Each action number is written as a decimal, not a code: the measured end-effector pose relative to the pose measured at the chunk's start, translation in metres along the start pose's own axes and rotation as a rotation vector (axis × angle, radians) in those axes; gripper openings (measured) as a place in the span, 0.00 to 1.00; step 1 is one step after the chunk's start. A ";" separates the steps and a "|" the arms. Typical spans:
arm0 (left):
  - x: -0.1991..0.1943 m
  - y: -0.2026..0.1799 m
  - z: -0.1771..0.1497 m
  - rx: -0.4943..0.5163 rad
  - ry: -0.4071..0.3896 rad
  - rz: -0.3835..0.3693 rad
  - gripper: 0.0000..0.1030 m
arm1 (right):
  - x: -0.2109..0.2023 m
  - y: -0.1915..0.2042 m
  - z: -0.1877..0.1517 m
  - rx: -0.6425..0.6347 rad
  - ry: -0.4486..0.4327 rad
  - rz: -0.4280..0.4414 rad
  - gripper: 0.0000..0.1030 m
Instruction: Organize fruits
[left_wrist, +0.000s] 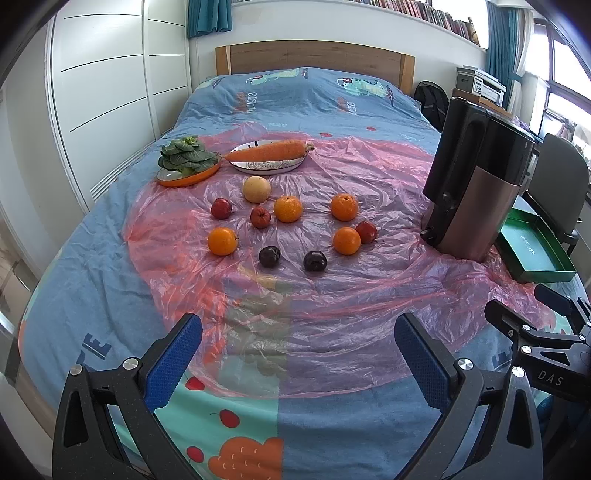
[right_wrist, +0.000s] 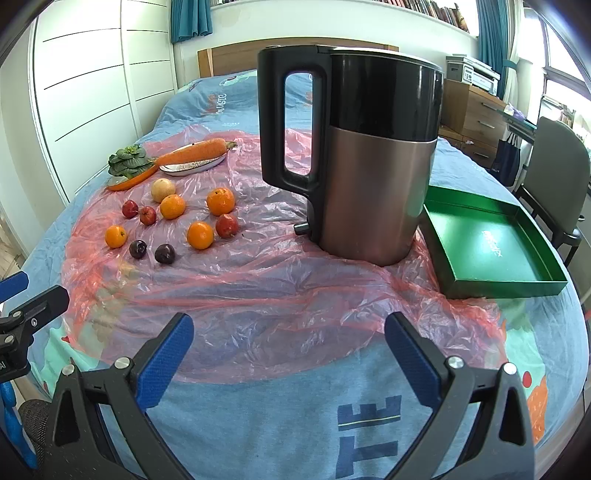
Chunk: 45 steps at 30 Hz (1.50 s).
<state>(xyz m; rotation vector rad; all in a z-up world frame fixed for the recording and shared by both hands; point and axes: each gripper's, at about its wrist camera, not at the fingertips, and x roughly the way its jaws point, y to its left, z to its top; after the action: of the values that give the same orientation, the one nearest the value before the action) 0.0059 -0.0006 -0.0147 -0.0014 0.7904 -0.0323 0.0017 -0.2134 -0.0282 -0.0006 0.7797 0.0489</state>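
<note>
A plastic sheet (left_wrist: 332, 295) lies spread over the bed (left_wrist: 92, 277), and nearly everything rests on it. At its far left sits a dish (left_wrist: 186, 179) holding a leafy green (left_wrist: 184, 157); just right of it a plate (left_wrist: 266, 166) carries a carrot (left_wrist: 267, 151) laid across it. In front of the plates lies a pear (left_wrist: 256, 189). Nearer still, 4 oranges (left_wrist: 288, 209), 3 small apples (left_wrist: 260, 217) and 2 plums (left_wrist: 269, 256) lie scattered, mostly apart; the right apple (left_wrist: 366, 232) touches an orange (left_wrist: 346, 240). The plums are nearest. A kettle (right_wrist: 369, 166) stands upright at the right, handle toward the fruit. A box lid (right_wrist: 491, 243) lies just right of it.
</note>
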 end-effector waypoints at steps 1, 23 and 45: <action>0.001 0.000 0.000 -0.001 0.002 0.000 0.99 | 0.000 0.000 -0.001 0.000 0.001 0.000 1.00; 0.018 0.015 0.001 -0.042 0.057 -0.021 0.99 | 0.015 0.007 0.000 -0.009 0.055 0.020 1.00; 0.099 0.086 0.020 -0.179 0.089 -0.013 0.78 | 0.089 0.084 0.034 -0.145 0.059 0.257 1.00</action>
<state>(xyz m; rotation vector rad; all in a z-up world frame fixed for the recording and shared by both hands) 0.0923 0.0827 -0.0720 -0.1760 0.8801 0.0268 0.0851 -0.1246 -0.0649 -0.0393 0.8301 0.3499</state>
